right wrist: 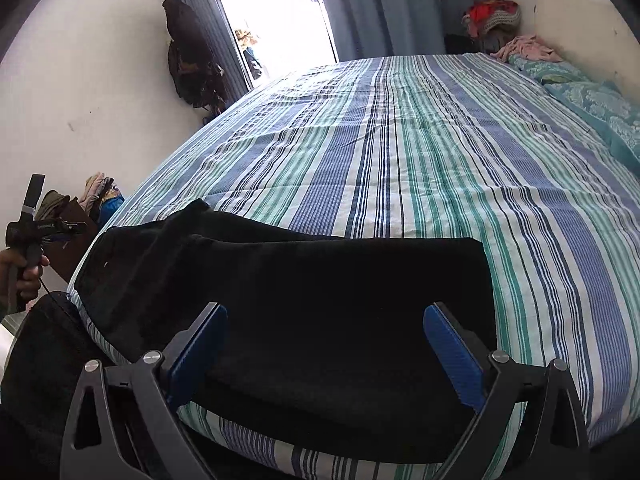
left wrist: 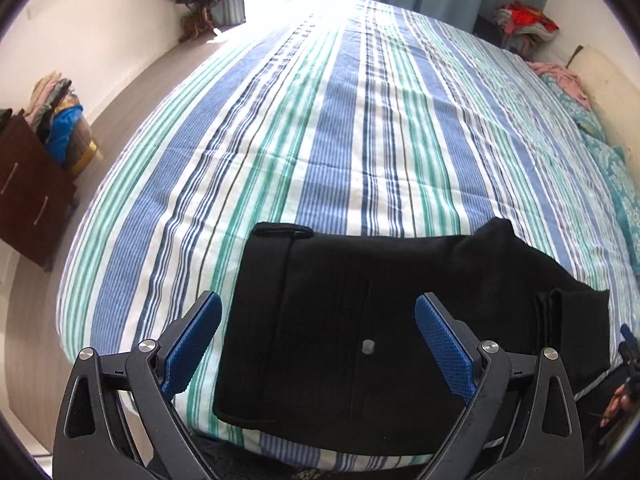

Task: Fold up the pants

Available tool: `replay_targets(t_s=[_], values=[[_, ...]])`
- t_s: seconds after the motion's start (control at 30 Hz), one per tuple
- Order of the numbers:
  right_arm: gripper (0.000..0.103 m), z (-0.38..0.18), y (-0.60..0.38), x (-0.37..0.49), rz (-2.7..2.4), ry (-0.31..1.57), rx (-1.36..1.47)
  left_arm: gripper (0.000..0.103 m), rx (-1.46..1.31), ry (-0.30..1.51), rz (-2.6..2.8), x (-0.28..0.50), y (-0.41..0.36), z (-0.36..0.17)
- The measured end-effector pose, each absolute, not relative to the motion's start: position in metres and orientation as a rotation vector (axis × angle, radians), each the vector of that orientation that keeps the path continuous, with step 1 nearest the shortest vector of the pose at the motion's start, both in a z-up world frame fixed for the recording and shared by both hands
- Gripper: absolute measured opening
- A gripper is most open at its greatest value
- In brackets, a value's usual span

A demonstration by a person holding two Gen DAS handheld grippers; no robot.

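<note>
Black pants (left wrist: 340,320) lie folded along the near edge of the striped bed (left wrist: 320,140). In the left wrist view the waistband end with a small grey button is toward the left and the leg ends lie at the right. My left gripper (left wrist: 318,340) is open and empty, hovering over the waist part. In the right wrist view the pants (right wrist: 300,300) stretch from the left to the middle of the near edge. My right gripper (right wrist: 326,352) is open and empty above the right part of the pants. The left gripper's handle (right wrist: 28,236) shows at the far left, held by a hand.
A brown dresser (left wrist: 28,184) with piled clothes stands left of the bed. Teal pillows (right wrist: 592,108) and a pink cloth (right wrist: 524,50) lie at the bed's right side. A clothes heap (left wrist: 524,24) sits in the far right corner. Curtains and a bright doorway are behind the bed.
</note>
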State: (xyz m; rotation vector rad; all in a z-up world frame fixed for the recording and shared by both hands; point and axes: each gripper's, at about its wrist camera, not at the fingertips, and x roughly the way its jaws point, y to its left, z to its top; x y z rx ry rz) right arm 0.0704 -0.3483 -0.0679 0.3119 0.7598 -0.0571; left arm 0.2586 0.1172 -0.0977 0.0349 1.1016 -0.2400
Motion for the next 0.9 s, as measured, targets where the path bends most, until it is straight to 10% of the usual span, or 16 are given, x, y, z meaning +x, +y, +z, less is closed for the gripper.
replay_targets(t_s=[0.9], values=[[0.098, -0.075, -0.367, 0.067, -0.081, 0.765, 0.408, 0.103, -0.181, 1.439, -0.299, 0.297, 0.153, -0.194]])
